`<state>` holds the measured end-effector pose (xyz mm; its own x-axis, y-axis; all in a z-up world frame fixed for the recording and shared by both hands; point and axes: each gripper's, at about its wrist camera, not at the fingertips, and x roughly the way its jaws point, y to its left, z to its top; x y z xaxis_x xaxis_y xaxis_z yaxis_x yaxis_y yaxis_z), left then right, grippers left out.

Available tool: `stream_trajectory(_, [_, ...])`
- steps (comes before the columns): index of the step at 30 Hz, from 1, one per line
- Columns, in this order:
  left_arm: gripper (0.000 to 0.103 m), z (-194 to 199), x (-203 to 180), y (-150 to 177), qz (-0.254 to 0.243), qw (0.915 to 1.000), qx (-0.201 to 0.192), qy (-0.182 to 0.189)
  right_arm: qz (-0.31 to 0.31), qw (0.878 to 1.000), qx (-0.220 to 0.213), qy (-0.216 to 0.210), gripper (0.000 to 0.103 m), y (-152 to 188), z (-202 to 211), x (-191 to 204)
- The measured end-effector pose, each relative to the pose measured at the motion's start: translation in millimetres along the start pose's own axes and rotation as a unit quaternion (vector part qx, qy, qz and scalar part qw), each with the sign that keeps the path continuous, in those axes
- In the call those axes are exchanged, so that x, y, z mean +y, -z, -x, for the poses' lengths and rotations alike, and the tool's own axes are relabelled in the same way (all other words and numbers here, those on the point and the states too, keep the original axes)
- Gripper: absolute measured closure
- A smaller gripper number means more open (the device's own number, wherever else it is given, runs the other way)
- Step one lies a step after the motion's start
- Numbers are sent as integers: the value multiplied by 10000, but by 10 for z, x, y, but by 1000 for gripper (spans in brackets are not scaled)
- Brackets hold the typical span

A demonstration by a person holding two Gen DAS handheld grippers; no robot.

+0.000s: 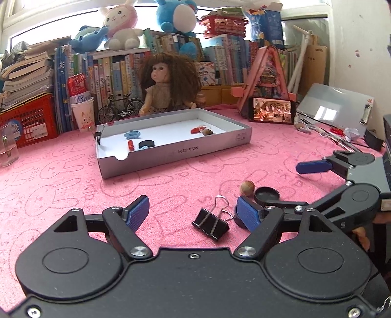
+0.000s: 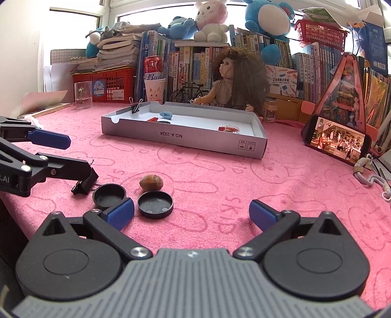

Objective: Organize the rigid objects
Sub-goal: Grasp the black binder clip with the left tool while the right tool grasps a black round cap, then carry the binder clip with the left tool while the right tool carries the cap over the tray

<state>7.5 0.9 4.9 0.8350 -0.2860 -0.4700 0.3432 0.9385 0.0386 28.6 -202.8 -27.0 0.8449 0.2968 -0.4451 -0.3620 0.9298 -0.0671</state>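
We hold our left gripper (image 1: 193,214) wide open, with the black binder clip (image 1: 211,224) on the pink cloth (image 1: 171,186) between its fingers. Our right gripper (image 2: 191,215) is wide open too, near two black caps (image 2: 155,204) and a nut (image 2: 151,183); the grey tray (image 2: 185,137) sits farther back.

Pink rabbit-print tablecloth (image 2: 244,181) covers the table; behind it a row of upright books (image 2: 190,66) topped with plush toys (image 2: 210,19), a red crate (image 1: 27,122) at left, bright windows (image 2: 80,31) backlighting, white wall (image 1: 354,44) at right.
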Motion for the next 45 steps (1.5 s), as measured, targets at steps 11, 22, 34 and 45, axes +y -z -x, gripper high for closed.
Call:
stream_trajectory(11, [46,-104,-52,89,-260,9992,223,185,-110,9999,27,-122,4,17,-5,-10])
stream_trajectory(22, [68,-177,-35,99,-82,9992,253,315,-15,9992,-76,-402,26,13,39,50])
stream_trajectory(34, [68,-192,23,63,139,9995,245,109,34,9996,-165,-207,66,-19,14,118])
stream_trajectory(45, [68,-264,66,-34,440,9988,213,-63,-160,9998,-120,58,66,-76,-34,30])
